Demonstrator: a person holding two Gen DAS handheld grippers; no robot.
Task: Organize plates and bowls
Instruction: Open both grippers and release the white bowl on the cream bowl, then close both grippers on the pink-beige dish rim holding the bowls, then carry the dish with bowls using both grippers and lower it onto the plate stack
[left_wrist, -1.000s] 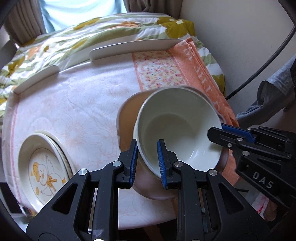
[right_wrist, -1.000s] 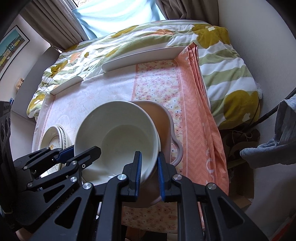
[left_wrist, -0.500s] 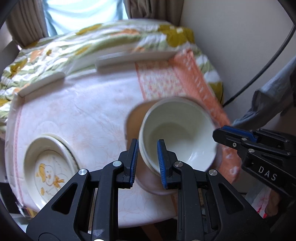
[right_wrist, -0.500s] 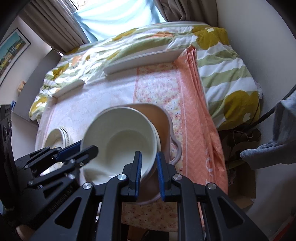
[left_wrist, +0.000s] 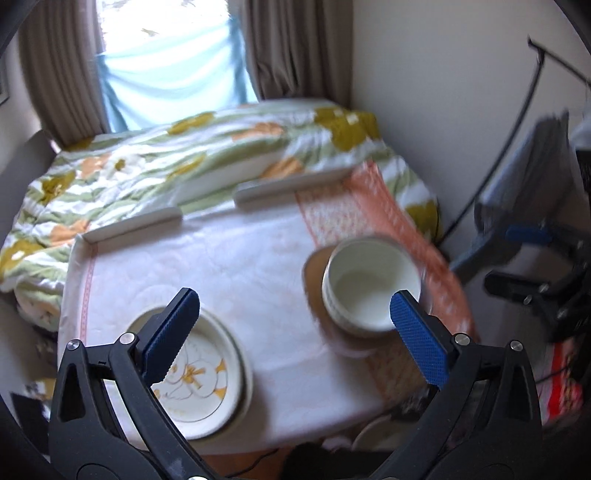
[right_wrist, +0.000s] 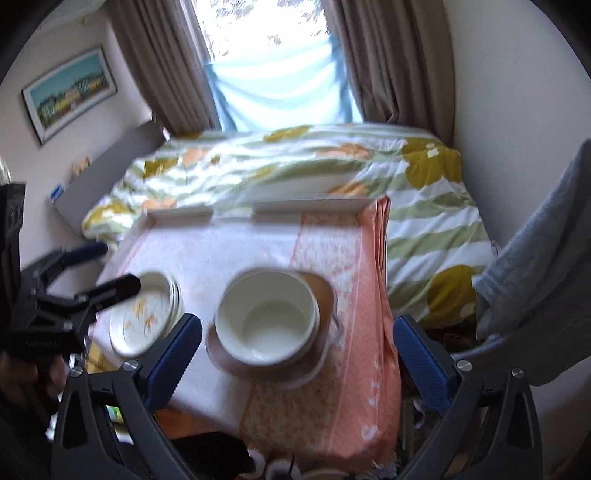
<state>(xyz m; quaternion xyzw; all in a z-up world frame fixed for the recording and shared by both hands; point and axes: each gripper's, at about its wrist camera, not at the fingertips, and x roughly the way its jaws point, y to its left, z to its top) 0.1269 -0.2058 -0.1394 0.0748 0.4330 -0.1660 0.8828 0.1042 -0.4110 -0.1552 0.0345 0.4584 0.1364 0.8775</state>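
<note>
Nearest the cameras, both tools hung clear of the dishes: the left gripper (left_wrist: 293, 330) had its jaws spread wide apart with nothing between them, and the right gripper (right_wrist: 297, 356) was the same, wide apart and empty. Just past them, the white bowls (right_wrist: 266, 320) sat nested inside the brown bowl (right_wrist: 321, 291) near the front right of the counter (left_wrist: 236, 266), on the orange runner (right_wrist: 332, 240). The duck plates (left_wrist: 199, 373) were stacked near the front left corner, well apart from the bowls. Honestly the risk looked like edges: both stacks sat close to the counter's front rim, so a careless nudge could've tipped one off. The cloth could also slide and drag the bowls. Further back was just the floral quilt (right_wrist: 295, 166) and the window (right_wrist: 273, 55).
</note>
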